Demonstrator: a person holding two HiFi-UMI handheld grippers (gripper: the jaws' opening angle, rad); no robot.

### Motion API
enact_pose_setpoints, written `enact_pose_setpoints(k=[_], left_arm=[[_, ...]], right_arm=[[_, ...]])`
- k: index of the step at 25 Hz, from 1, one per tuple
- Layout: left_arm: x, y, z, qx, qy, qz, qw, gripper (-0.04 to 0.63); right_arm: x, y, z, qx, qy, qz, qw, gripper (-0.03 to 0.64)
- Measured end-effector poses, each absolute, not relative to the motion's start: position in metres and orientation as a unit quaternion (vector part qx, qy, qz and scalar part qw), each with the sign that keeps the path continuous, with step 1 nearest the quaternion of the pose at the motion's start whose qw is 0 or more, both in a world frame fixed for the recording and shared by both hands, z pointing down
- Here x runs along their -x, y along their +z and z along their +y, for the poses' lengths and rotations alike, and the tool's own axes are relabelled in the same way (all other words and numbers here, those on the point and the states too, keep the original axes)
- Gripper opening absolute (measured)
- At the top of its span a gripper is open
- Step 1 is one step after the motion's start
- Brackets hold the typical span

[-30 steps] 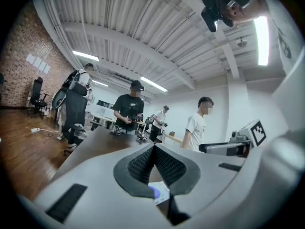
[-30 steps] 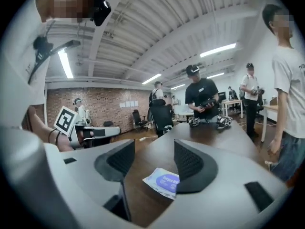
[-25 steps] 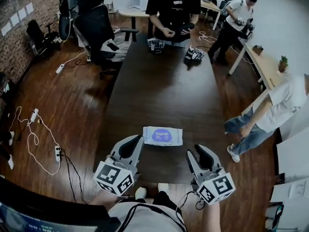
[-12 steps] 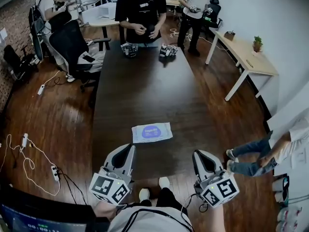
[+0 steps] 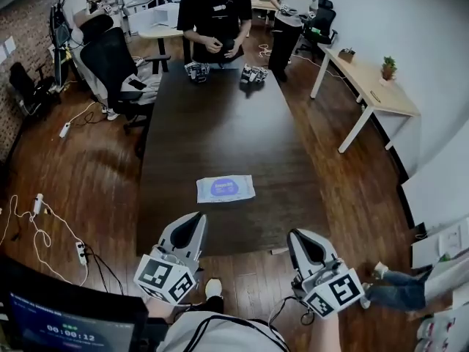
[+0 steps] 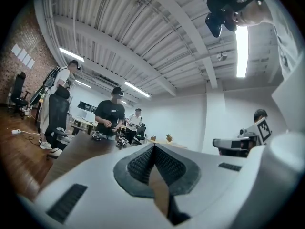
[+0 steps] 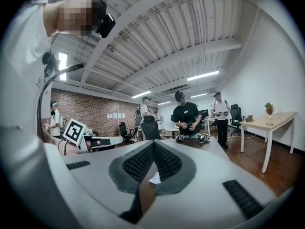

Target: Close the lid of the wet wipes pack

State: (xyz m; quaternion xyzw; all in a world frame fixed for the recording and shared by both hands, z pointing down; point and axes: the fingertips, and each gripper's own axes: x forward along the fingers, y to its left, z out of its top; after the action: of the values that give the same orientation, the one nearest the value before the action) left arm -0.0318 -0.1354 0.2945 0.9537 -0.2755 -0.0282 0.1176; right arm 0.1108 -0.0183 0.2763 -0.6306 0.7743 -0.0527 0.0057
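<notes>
Head view, steep down. Long dark brown wooden table (image 5: pixel 227 123) runs away from the viewer over a plank floor (image 5: pixel 80 174).

Task item: flat white wet wipes pack with a blue oval lid patch (image 5: pixel 226 188) lies on the near half of the table, a little left of its middle line, long side across. It lies alone, nothing touching it. Lid patch looks flat against the pack; its seal is too small to tell.

Left gripper (image 5: pixel 196 220): white shell, tips over the table's near edge, near and slightly left of the pack, well apart from it. In the left gripper view (image 6: pixel 153 148) the two ribbed pads meet at the tip with nothing between them.

Right gripper (image 5: pixel 298 235): tips at the near edge, right of the pack and further from it than the left one. In the right gripper view (image 7: pixel 153 144) the jaws are pressed together and empty.

Far end of the table: person in a black T-shirt (image 5: pixel 212 17) stands there, with two small clusters of dark gear (image 5: pixel 196 70) on the tabletop in front.

Far left: black office chair (image 5: pixel 117 61). Right: light wooden desk (image 5: pixel 374 90) with a small potted plant (image 5: pixel 387 68) on it.
</notes>
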Motion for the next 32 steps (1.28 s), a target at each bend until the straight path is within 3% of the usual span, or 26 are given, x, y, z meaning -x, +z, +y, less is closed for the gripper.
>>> enact_pose_setpoints(k=[19,32], left_arm=[[0.059,0.289,0.179,-0.94,-0.029,-0.323,0.105,-0.002],[0.112,0.262,0.237,-0.937,-0.037,-0.341,0.075,-0.003]], right_arm=[[-0.101,0.282,0.284,0.602,-0.045,0.795,0.061,0.008],[-0.062,0.261,0.339,0.583,-0.03,0.807,0.093,0.008]])
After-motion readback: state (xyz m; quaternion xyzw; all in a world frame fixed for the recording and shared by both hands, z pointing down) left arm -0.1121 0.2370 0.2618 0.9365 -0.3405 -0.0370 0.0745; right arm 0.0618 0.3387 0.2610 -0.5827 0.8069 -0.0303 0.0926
